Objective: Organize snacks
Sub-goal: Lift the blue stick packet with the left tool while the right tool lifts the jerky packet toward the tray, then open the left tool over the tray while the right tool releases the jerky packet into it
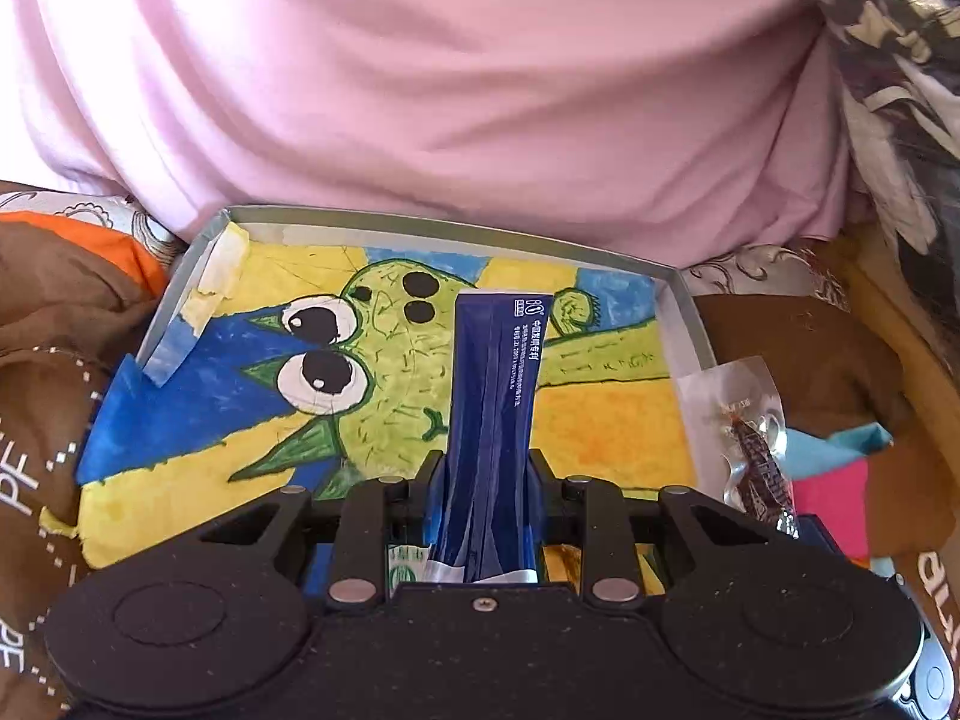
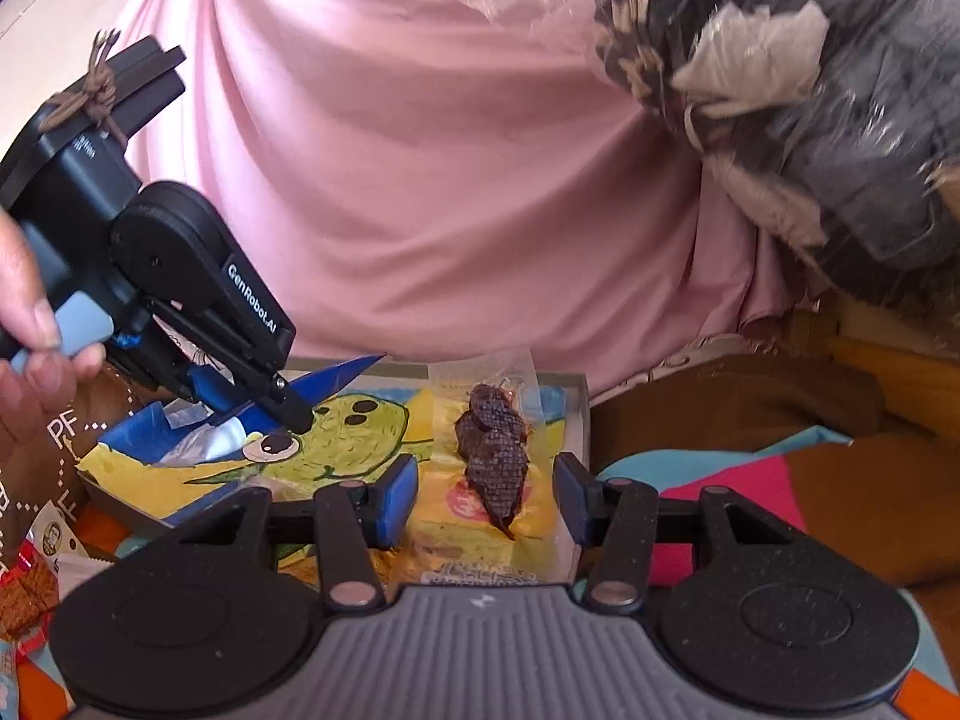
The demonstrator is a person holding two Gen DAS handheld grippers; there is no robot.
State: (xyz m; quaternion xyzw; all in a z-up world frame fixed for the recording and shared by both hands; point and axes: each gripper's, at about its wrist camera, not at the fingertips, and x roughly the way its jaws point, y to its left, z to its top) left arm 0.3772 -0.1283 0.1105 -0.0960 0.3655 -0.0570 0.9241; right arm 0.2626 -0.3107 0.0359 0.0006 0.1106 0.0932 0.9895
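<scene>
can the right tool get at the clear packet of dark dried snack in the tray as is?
Probably yes. The right tool is open, with the clear snack packet lying between its fingers in the tray. The left tool, shut on the blue packet, sits off to the side.

Left gripper [image 1: 486,468] angled down and forward, jaws clamped tight on a blue packet [image 1: 495,384]; a hand [image 2: 27,324] (thumb and fingertips visible) grips its handle. Right gripper [image 2: 486,498] level, jaws spread wide, holding nothing.
</scene>
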